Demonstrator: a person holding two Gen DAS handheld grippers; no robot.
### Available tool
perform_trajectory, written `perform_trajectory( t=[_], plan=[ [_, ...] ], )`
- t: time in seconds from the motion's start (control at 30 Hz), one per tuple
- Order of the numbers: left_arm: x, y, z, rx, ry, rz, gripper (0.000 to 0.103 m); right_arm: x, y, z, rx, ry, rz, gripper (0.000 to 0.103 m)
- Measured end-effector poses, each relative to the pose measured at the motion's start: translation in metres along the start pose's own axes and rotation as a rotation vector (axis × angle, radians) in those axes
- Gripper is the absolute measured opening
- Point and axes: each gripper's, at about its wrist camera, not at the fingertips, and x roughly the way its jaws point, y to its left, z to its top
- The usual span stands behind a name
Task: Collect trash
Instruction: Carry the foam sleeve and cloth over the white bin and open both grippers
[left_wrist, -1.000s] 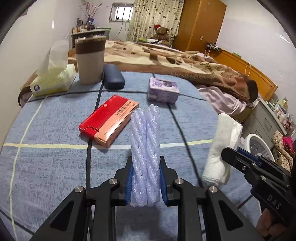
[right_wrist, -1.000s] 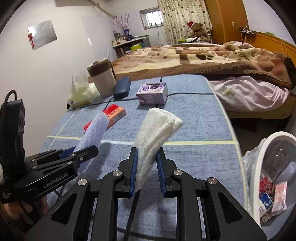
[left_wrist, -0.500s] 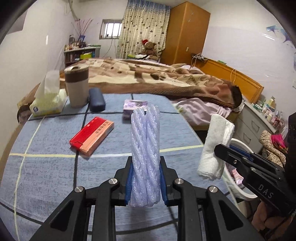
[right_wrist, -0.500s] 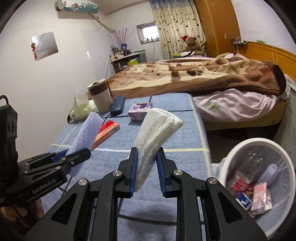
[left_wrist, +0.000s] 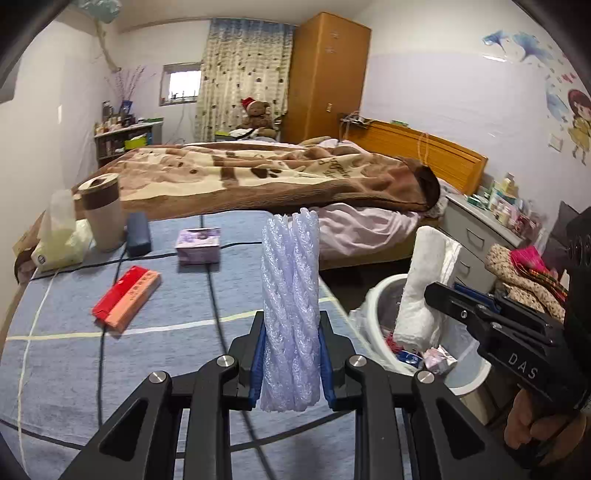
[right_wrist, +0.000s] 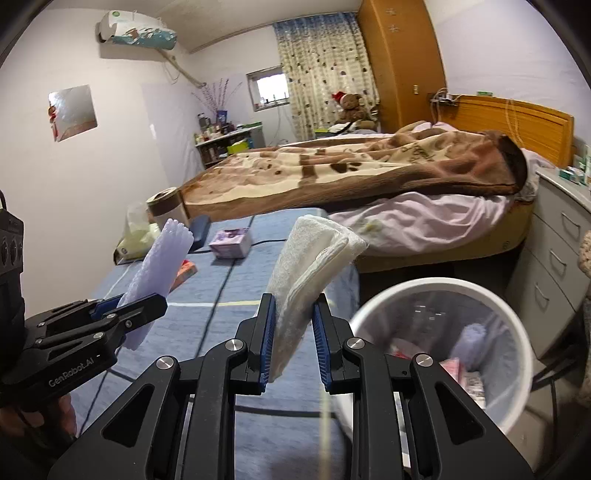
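Two pieces of trash mid-carry toward the bin beside the table: foam sleeve clamped in left gripper, folded tissue in right gripper; next, over the rim, then release.

Both wrist views are evenly and fairly brightly lit by soft, diffuse room light. The small window beside the curtain is overexposed to near white. Shadows are faint: a soft one lies under the red box on the blue bench cover. Fisheye distortion bows the wardrobe and walls, and black vignetting fills the corners. Focus is sharp at centre; the waste bin rim and near bench edge in the right wrist view are smeared by motion blur. Small glints mark the gripper screws.
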Motion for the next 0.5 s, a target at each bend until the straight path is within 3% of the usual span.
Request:
perform_trajectory(
  t=[0.5],
  plan=[
    [0.018,-0.079,-0.001,0.091,0.015,-0.096,0.025,-0.029,-0.058,-0.009,0.049,-0.018,-0.139,0.021]
  ],
)
